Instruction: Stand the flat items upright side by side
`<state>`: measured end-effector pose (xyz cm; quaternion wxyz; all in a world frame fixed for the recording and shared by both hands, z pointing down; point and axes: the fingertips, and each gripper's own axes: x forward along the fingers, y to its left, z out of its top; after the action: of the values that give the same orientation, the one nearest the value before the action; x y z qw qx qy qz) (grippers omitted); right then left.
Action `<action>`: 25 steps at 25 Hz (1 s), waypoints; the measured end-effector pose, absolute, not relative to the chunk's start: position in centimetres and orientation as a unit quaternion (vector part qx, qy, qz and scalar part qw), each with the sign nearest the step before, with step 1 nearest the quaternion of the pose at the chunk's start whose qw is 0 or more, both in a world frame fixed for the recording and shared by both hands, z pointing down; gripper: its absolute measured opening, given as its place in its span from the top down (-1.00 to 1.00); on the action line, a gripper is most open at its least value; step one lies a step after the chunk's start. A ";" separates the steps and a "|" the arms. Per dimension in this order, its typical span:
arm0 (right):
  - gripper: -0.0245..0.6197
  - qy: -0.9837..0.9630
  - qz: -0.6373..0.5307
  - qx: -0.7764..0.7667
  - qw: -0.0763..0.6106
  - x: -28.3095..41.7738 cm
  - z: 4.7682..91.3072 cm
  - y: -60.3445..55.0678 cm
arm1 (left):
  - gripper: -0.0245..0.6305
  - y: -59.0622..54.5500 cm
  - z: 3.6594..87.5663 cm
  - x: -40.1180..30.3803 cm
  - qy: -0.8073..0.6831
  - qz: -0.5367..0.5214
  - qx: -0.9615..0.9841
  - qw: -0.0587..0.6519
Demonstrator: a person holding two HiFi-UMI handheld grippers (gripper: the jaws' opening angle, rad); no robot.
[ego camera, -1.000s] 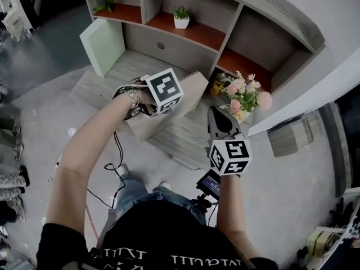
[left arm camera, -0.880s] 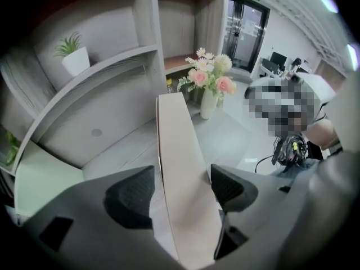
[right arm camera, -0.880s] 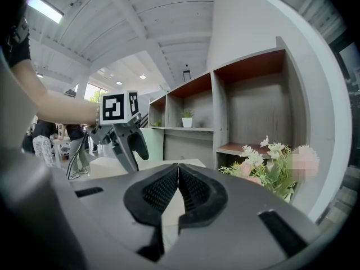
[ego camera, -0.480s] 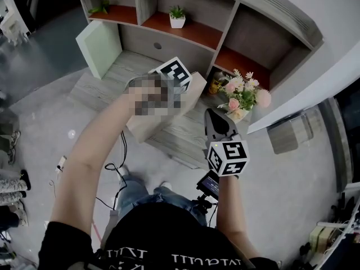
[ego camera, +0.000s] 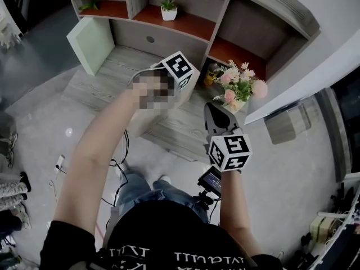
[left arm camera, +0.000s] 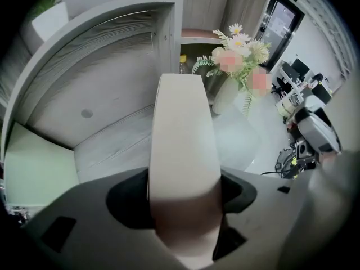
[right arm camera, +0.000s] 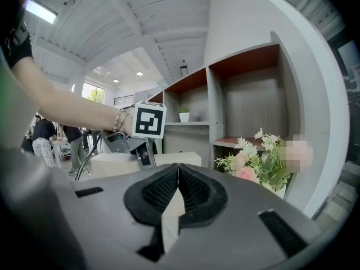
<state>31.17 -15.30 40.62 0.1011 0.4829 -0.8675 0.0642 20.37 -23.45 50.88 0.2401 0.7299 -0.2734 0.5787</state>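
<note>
Two flat panels are in view. The beige panel [left arm camera: 181, 128] is between the jaws of the left tongs [left arm camera: 184, 198]. These are closing, and their pads already press both its faces near the front edge of the bench [ego camera: 121, 72]. From there its narrow edge runs toward the shelf [ego camera: 185, 24] at the bench's back. I cannot tell whether it rests on the bench.

The green panel [ego camera: 90, 44] stands upright at the bench's left end, well apart from the beige one.

There are two tongs. The right tongs [right arm camera: 178, 176] have their pads pressed together with nothing between them, and hang over the bench's right part, just in front of the one bunch of flowers [ego camera: 239, 86]. Two small potted plants [ego camera: 167, 8] sit in separate shelf compartments.

Compared with a second ago, the left tongs and their marker cube [ego camera: 179, 69] sit nearer the shelf and closer to the flowers. The green panel and the right tongs keep their places.
</note>
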 end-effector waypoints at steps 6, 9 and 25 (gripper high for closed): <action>0.88 -0.877 0.049 0.464 0.115 30.2 39.9 -15.5 | 0.02 -23.1 48.8 18.6 -0.299 0.524 0.760 0.239; 0.88 -0.881 0.045 0.457 0.116 29.2 39.5 -15.8 | 0.02 -23.0 46.8 17.0 -0.315 0.485 0.777 0.247; 0.88 -0.888 0.034 0.446 0.106 18.2 37.5 -19.1 | 0.03 -25.2 39.4 1.8 -0.439 0.343 0.816 0.158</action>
<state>18.16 -19.07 37.47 0.1055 0.4460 -0.8882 0.0338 1.81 -25.17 39.41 0.1580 0.8155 -0.4386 0.3428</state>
